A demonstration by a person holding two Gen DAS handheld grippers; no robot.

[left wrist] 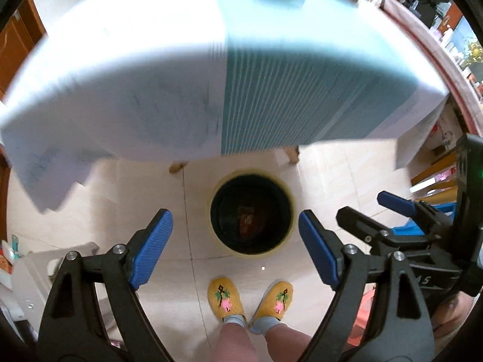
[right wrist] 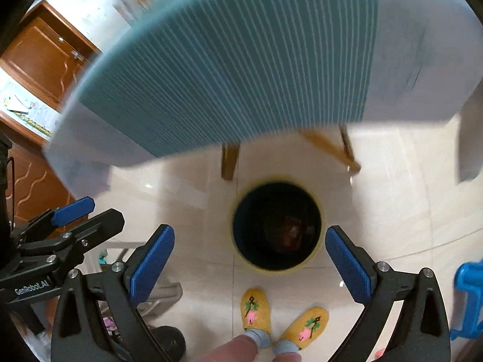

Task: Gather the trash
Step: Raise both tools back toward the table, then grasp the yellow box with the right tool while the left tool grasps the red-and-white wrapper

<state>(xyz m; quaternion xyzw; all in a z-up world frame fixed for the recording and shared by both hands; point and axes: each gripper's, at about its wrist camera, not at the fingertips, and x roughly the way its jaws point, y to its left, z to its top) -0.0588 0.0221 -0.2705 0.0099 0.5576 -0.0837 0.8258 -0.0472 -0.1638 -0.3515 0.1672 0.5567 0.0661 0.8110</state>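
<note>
A round bin [left wrist: 211, 208] with a yellow rim and a black liner stands on the pale tiled floor, below both grippers. Something reddish-brown [left wrist: 249, 223] lies at its bottom. In the left wrist view my left gripper [left wrist: 235, 215] hangs high above the bin, jaws wide apart, with nothing between the blue pads. My right gripper [left wrist: 374, 211] shows at its right side. In the right wrist view the bin [right wrist: 320, 211] and its reddish contents [right wrist: 291, 232] lie under my right gripper [right wrist: 249, 230], which is wide open and empty. My left gripper [right wrist: 90, 215] shows at the left edge.
A table with a blue-striped and white cloth [left wrist: 271, 75] [right wrist: 241, 60] overhangs beyond the bin; its wooden legs [right wrist: 229, 160] stand behind it. A person's feet in yellow slippers [left wrist: 250, 298] [right wrist: 283, 319] stand close to the bin. A wooden cabinet [right wrist: 45, 57] is at left.
</note>
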